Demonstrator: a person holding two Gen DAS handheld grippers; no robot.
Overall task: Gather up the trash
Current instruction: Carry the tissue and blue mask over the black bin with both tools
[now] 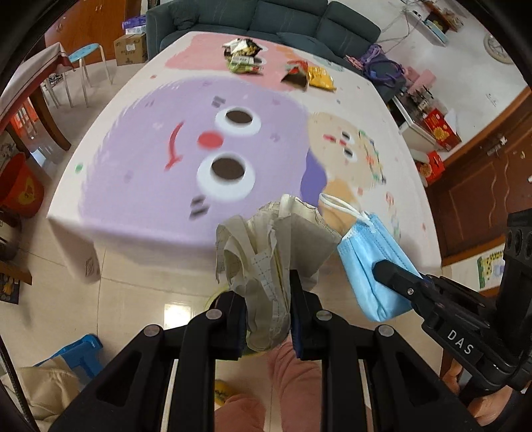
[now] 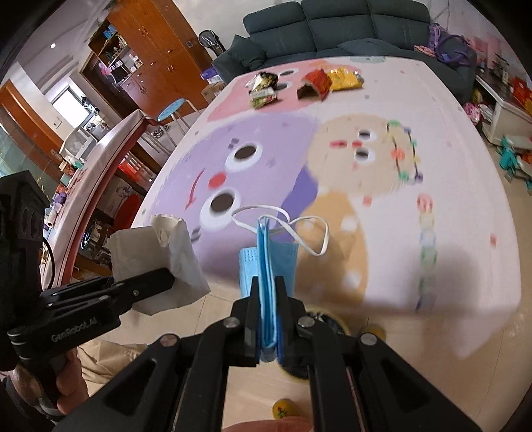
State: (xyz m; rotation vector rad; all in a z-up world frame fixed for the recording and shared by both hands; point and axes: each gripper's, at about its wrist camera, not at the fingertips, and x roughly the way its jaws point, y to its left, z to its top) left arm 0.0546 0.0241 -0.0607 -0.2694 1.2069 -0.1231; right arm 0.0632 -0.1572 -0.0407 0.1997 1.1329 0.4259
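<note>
the left gripper (image 1: pixel 266 292) is clamped tight on a wad of crumpled paper (image 1: pixel 266 246), beige and off-white, creased all over, with a faint printed grid on one sheet. the wad stands up out of the jaws, its long axis running away from the camera toward the table (image 1: pixel 133 139), its ragged top flaring wider than the pinched base. seen from the right wrist, the same paper (image 2: pixel 166 262) looks like a stiff pale fold held side-on by the left gripper (image 2: pixel 166 277), whose body reads "genrobot.ai"

the right gripper (image 2: pixel 267 292) is closed on a folded blue face mask (image 2: pixel 266 262), a soft pleated fabric squeezed flat between the fingers. its long axis runs up and forward from the jaws, with white elastic ear loops (image 2: pixel 299 232) curling loose at the far end. from the left wrist the mask (image 1: pixel 375 259) hangs broadside, with the right gripper (image 1: pixel 392 269) biting its lower edge and "das" legible on the gripper's black housing

both pieces are held in the air just off the near edge of the table, side by side and close together. the tabletop carries a glossy cloth printed with a purple cartoon face. at its far end lie crinkly snack wrappers (image 1: pixel 244 54), plus a red one (image 1: pixel 296 73) and a yellow one (image 1: pixel 321 78). a dark sofa (image 2: pixel 332 26) stands beyond
</note>
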